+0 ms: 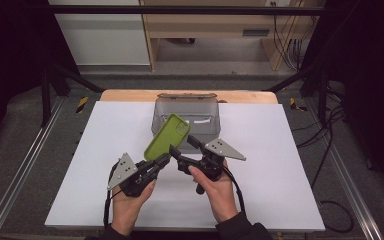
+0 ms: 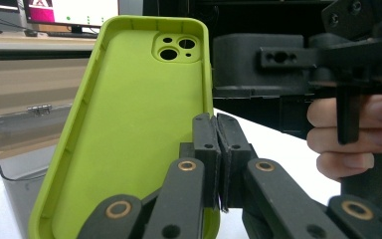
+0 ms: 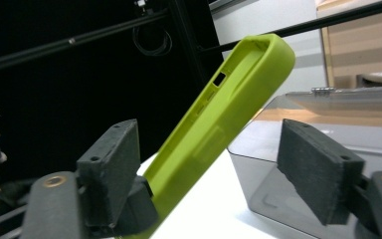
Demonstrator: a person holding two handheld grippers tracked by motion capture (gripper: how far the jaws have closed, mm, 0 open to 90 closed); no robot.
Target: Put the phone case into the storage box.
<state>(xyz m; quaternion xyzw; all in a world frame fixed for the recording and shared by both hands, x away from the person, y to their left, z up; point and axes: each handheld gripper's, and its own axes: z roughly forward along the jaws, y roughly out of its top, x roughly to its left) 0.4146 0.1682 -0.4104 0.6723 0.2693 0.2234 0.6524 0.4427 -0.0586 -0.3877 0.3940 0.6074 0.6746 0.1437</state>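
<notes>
**Green phone case held aloft between two grippers, clear box waiting behind**

Nearest the table's front edge, over the white table top [image 1: 280, 200]: left gripper [image 1: 164, 161] clenched on the lower side rim of the lime-green phone case [image 1: 167, 136], pads pinching the thin wall at one spot. Just beside it, right gripper [image 1: 182, 150] parted, its pads [image 3: 110, 164] standing either side of the case's edge without pressing, no firm hold as yet. Case tilted upward and away, hollow side toward the left gripper view, camera cut-out at the top.

Likely light, soft and rubbery; apt to flex or twist under a one-sided pinch, so best taken across the stiffer side rim, near a corner, not the flat back.

Farther off, close behind the case: clear plastic box [image 1: 186, 117], open-topped, lid hinged at the rear. Wide bare table left and right; dark frame rails [image 1: 20, 165] well apart at the sides.
</notes>
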